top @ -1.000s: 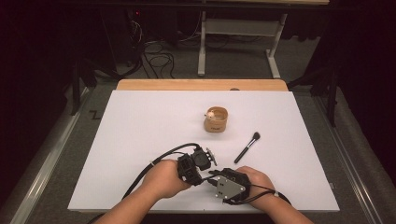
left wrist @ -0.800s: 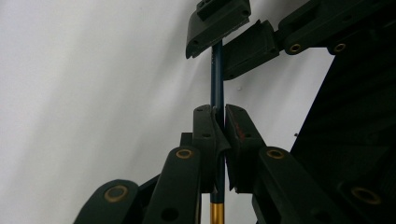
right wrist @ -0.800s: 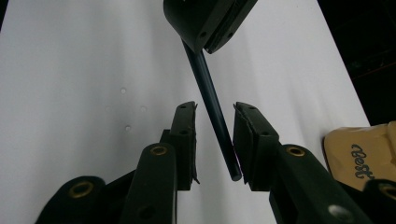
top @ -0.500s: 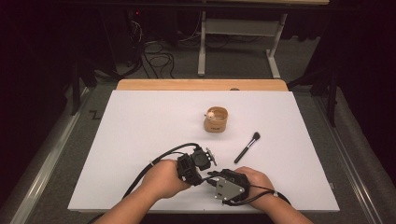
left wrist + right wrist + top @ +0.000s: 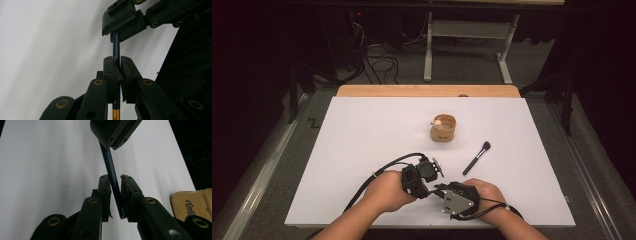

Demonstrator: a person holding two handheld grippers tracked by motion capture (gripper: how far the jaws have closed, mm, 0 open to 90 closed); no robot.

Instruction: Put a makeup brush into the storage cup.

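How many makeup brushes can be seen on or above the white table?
2. One black brush lies on the table, right of the wooden cup. One blue-handled brush is held between both tongs; others may be hidden inside the cup.

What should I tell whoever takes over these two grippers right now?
Left gripper: fingers shut on the thin blue stick, near its gold band.
Right gripper: fingers have just been closing, with the same stick clamped between them farther along.
Both are at the table's near edge.
The wooden cup stands mid-table with something pale inside. The black brush lies nearer, to its right, untouched.
Left to do, probably: stick and brush into the cup.
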